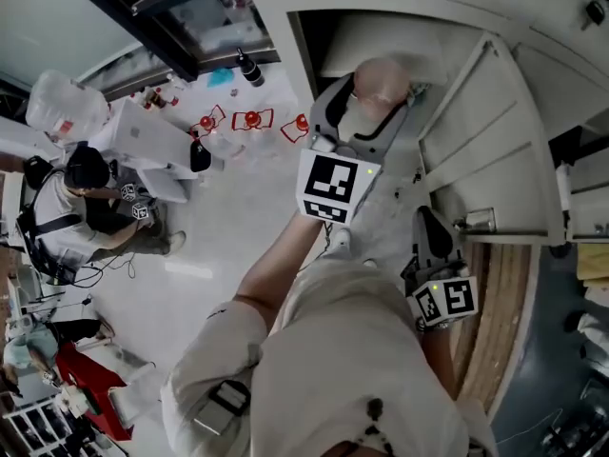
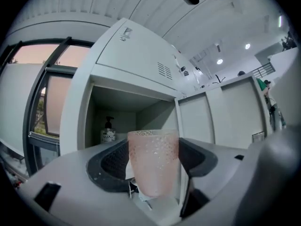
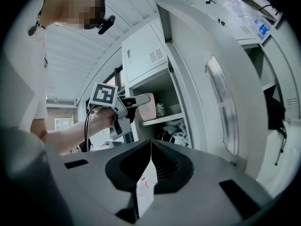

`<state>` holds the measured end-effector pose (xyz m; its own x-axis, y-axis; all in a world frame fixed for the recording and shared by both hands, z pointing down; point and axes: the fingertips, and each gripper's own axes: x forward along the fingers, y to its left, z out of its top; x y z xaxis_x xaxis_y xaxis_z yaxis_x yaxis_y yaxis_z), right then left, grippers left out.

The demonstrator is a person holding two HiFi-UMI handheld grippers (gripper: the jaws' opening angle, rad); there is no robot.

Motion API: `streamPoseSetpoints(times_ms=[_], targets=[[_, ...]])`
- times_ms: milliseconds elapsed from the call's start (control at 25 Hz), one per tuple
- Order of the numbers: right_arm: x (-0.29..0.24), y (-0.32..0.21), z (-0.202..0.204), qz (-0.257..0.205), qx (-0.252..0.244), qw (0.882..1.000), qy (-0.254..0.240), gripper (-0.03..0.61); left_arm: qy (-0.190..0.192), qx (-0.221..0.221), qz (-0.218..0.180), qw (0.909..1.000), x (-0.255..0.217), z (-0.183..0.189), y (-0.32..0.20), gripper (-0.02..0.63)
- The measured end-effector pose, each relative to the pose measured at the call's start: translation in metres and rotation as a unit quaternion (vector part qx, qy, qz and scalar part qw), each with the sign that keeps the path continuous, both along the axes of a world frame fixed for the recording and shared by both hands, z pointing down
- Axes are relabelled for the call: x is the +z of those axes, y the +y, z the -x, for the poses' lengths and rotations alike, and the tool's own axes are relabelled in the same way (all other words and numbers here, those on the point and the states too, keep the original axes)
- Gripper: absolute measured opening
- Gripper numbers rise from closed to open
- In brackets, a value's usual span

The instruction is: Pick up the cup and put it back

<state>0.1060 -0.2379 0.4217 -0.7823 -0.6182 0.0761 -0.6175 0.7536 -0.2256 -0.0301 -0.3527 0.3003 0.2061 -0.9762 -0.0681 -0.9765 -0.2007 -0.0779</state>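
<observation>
A frosted pink cup stands upright between the fingers of my left gripper, which is shut on it. In the head view the cup is held level in front of the open white locker, at the mouth of a compartment. From the right gripper view I see the left gripper with the cup just above a shelf edge. My right gripper has its jaws together, with nothing in them. It hangs lower, beside the locker door.
A dark pump bottle stands at the back of the open compartment. The locker door swings open to the right. The shelf below holds crumpled white items. Another person sits on the floor to the left, beside red objects.
</observation>
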Motion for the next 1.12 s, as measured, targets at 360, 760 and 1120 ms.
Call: streamPoseSetpoints(times_ms=[360,760,1120], targets=[[0.008,0.035,-0.023,0.007,-0.056,0.998,0.001,0.026,0.014,-0.018,0.006,0.9997,0.008,-0.023,0.083,0.33],[0.013,0.063,-0.022,0.0,-0.095,0.995,0.012,0.026,0.049,-0.01,0.008,0.9987,0.028,-0.03,0.173,0.331],[0.002,0.087,0.0,-0.019,-0.083,0.996,0.023,0.026,0.065,-0.006,0.007,0.9978,0.039,-0.007,0.232,0.331]])
